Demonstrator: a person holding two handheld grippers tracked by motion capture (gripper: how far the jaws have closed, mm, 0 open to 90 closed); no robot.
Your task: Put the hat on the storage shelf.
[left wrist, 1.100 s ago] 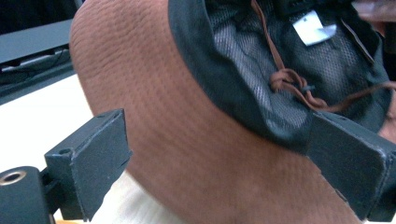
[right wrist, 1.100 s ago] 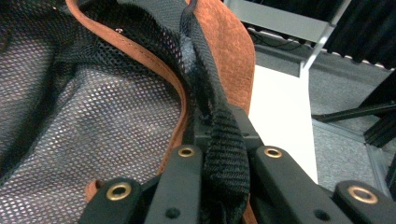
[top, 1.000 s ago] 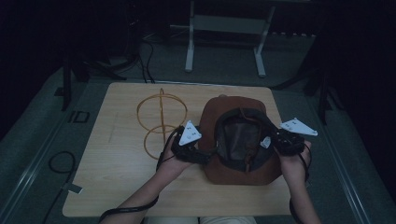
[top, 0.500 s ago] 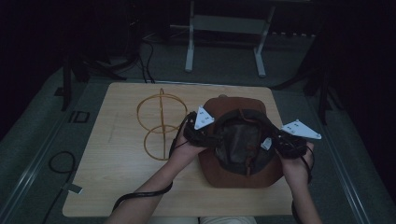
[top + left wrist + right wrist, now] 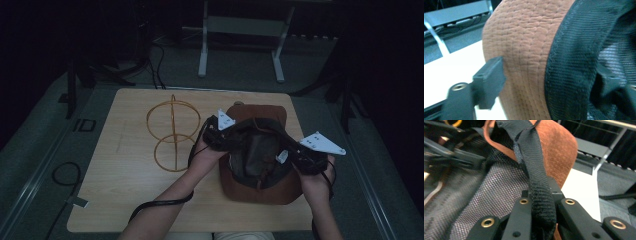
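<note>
The table (image 5: 125, 190) is seen from above and forward. The brown hat (image 5: 524, 50) is viewed very closely between the left gripper's fingers (image 5: 490, 81), and its black band (image 5: 536, 182), shared across views, between the right gripper's fingers (image 5: 524, 220).

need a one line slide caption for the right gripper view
Right tool clamped on the black band edging a brown hat, mesh lining spread beside it.
</note>
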